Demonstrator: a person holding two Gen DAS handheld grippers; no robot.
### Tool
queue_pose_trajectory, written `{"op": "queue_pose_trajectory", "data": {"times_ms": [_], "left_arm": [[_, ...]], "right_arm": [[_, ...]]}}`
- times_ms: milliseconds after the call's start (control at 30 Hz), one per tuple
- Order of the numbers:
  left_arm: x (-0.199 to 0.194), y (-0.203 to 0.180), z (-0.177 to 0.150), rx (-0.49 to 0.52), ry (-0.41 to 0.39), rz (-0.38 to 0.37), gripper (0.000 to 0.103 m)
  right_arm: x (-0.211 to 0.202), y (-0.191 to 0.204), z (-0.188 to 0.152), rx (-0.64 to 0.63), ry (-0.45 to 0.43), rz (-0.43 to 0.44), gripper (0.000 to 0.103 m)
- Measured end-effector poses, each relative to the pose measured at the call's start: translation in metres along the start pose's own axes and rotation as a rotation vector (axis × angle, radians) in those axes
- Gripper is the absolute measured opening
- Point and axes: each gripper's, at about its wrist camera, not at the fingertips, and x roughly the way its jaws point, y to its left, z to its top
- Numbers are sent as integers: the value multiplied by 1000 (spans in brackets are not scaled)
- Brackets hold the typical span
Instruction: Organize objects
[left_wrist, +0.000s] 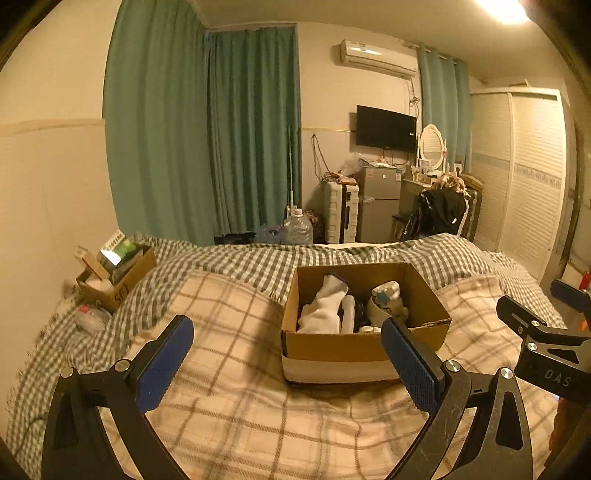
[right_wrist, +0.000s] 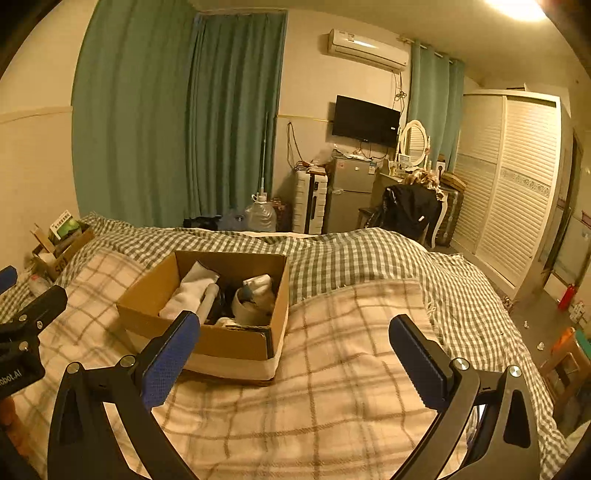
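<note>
Cardboard: brown open box (left_wrist: 364, 345) sits on the plaid blanket (left_wrist: 236, 413), pale band round its base.
Left view, gripper: left gripper (left_wrist: 287, 363) spread wide, nothing between its blue pads; box just beyond, nearer its right finger.
Left view, contents: white sock (left_wrist: 325, 304) along the left side, a rolled patterned sock (left_wrist: 386, 295) to the right, something dark between; further pieces too jumbled to name.
Left view, far left: second carton (left_wrist: 118, 277) with books, well apart from the box.
Right view, gripper: right gripper (right_wrist: 294, 360) likewise released and empty, over bare blanket; box (right_wrist: 221, 341) lies left of its centre, behind the left pad.
Right view, neighbour: left tool's black body shows at the left edge, near.
Risk: soft bedding gives under load, so a push on the box wall would likely tip or slide it.
Risk: both tools converging on one small opening may clash.
Risk: socks are limp; a shallow pinch may snag two at once.
</note>
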Motion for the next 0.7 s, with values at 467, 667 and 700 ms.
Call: {"op": "queue_pose_trajectory", "data": {"times_ms": [467,667,700], "left_arm": [[-3,-1,-2,12,3,-17,103],[-2,0,-3,9,6,-18,103],[-2,0,-3,12,6,-19,103]], "right_arm": [[-11,6,4,-15,-24,20,103],[-14,6,6,-16,-39,23,103],[-15,6,6,-16,-41,23,103]]}}
